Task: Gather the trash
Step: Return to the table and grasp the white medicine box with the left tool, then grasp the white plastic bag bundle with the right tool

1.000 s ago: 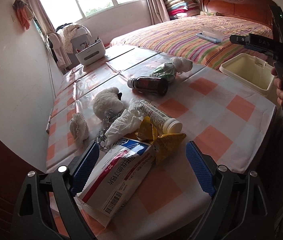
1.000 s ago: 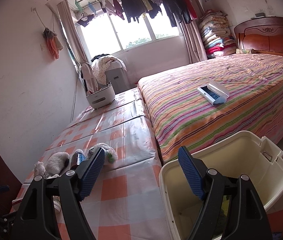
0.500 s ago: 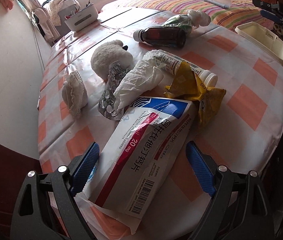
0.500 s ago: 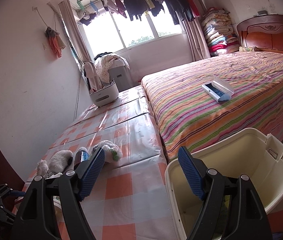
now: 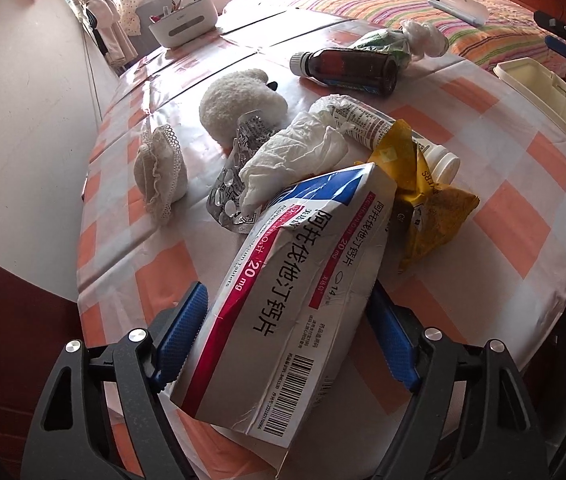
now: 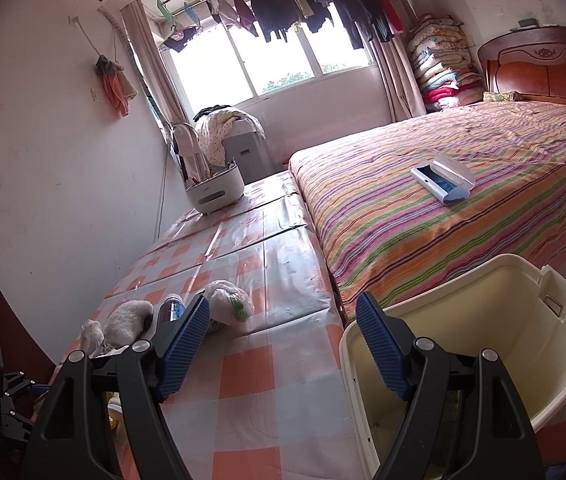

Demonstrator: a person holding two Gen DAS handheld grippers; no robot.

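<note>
Left tool [image 5: 287, 336] closing, medicine box [image 5: 283, 292] btwn pads, flat on table [image 5: 523, 208].

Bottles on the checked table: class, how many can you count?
2. A dark brown bottle lies far back; a white bottle lies mid-table, partly under tissue and a yellow wrapper. Clutter may hide others.

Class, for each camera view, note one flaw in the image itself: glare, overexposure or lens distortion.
Left wrist view: fisheye bends the checked table edge into a curve, and glare streaks its glossy far end. Right wrist view: the window is blown out white, and dark vignette fills the corners.
</note>
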